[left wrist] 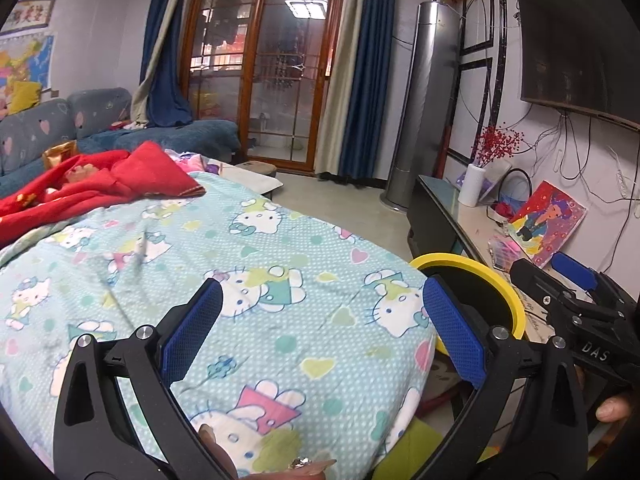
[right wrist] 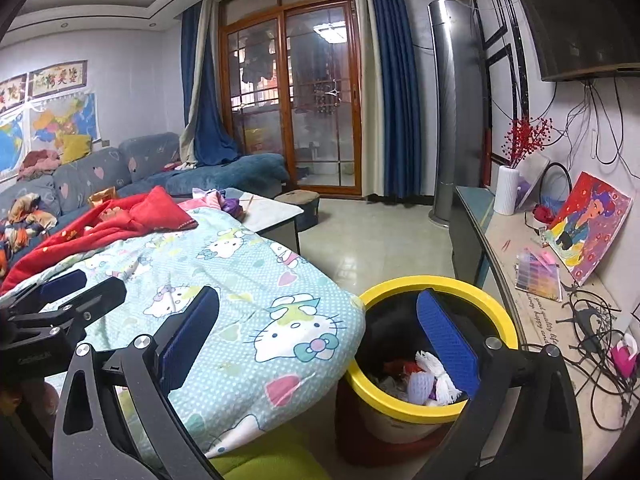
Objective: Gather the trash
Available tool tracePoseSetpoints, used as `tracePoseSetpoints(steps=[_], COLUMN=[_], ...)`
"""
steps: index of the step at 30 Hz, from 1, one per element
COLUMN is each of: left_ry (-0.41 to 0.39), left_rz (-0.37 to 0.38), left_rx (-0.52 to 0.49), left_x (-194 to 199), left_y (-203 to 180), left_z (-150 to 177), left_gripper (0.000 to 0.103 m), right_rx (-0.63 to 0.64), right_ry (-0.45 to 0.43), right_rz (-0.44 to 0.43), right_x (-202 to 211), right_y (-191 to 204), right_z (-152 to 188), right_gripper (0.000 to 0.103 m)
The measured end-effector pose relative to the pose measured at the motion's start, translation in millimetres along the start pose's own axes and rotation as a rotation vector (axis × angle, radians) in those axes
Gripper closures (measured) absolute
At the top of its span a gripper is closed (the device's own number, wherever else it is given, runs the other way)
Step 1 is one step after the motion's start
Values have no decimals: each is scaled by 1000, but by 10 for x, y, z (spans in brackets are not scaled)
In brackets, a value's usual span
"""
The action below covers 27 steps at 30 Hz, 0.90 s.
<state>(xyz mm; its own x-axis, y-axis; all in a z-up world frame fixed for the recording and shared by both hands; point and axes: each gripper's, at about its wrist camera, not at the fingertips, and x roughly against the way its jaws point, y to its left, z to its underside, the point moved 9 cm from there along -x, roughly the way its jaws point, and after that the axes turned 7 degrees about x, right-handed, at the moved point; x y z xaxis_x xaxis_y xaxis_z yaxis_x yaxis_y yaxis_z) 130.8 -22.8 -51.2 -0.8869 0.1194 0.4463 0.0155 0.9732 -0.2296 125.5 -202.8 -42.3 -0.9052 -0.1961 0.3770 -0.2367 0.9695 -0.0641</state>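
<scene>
Left gripper [left wrist: 322, 328] spread wide, empty, over the Hello Kitty quilt [left wrist: 240, 280]. Right gripper [right wrist: 320, 340] likewise agape, above the yellow-rimmed bin [right wrist: 432, 408] at right. White scraps [right wrist: 434, 380] lie inside the bin.

Bin [right wrist: 432, 410] mouth unobstructed from above; quilt [right wrist: 240, 320] edge touches its left rim, desk [right wrist: 532, 320] flanks right.

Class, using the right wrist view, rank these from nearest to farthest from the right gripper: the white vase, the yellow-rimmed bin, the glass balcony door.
1. The yellow-rimmed bin, just beneath the right gripper, slightly to its right.
2. The white vase, farther off on the right-hand counter.
3. The glass balcony door, at the far end of the room.
</scene>
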Motion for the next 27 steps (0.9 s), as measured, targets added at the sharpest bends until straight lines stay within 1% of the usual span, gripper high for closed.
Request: tracePoseSetpoints(steps=[10, 18, 27], left_ry=[-28, -30, -33], left_rz=[1, 2, 9], left_rx=[36, 39, 34], left_x=[159, 168, 189], left_y=[121, 104, 85], left_z=[-7, -4, 1], left_gripper=[11, 11, 11], right_rx=[-16, -6, 1], right_ry=[17, -31, -35], right_rz=[17, 21, 20], right_x=[-40, 2, 26], right_y=[-32, -22, -23], right_z=[82, 38, 42], right_gripper=[7, 7, 7])
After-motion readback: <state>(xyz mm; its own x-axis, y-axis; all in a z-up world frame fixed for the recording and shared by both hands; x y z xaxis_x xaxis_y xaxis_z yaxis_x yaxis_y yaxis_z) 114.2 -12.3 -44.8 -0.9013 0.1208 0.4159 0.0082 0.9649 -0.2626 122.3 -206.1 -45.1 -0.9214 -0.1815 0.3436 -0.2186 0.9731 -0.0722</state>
